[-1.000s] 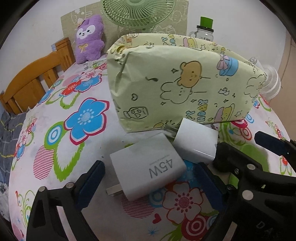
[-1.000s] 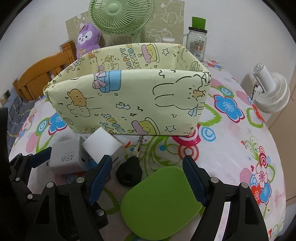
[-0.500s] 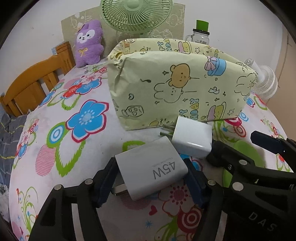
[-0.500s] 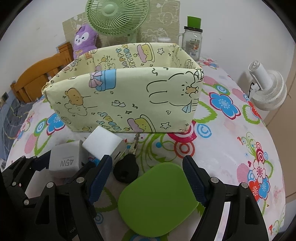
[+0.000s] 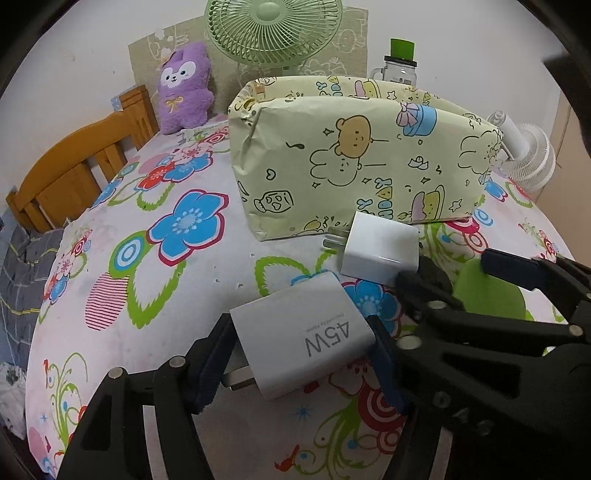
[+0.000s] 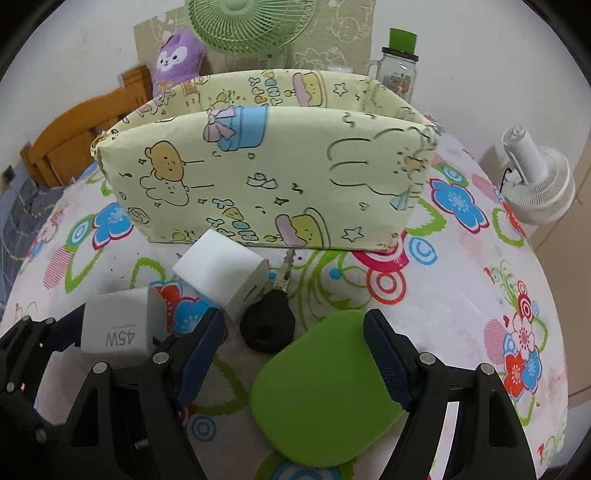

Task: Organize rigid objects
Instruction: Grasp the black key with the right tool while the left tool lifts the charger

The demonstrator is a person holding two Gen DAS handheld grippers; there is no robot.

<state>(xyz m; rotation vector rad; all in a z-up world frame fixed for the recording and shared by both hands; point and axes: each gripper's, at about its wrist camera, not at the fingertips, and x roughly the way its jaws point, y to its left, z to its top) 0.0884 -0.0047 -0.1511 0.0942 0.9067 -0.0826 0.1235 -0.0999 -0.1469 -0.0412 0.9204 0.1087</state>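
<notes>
My left gripper point(image 5: 295, 354) is shut on the white 45W charger point(image 5: 301, 338) and holds it just above the table; the charger also shows in the right wrist view point(image 6: 118, 330). A smaller white charger point(image 5: 380, 247) point(image 6: 221, 273) lies in front of the pale yellow cartoon-print box point(image 5: 354, 162) point(image 6: 266, 173). My right gripper point(image 6: 295, 350) is open, its jaws on either side of a flat green pad point(image 6: 328, 391). A black car key point(image 6: 267, 326) lies between the small charger and the pad.
The table has a flowered cloth point(image 5: 147, 258). Behind the box stand a green fan point(image 5: 273, 29), a purple plush point(image 5: 183, 88) and a jar with a green lid point(image 6: 400, 70). A white fan point(image 6: 535, 184) is at the right, a wooden chair point(image 5: 74, 173) at the left.
My left gripper closed on the 45W charger and lifted it slightly while pulling back from the box. The right gripper stayed open over the green pad and drew back a little.
</notes>
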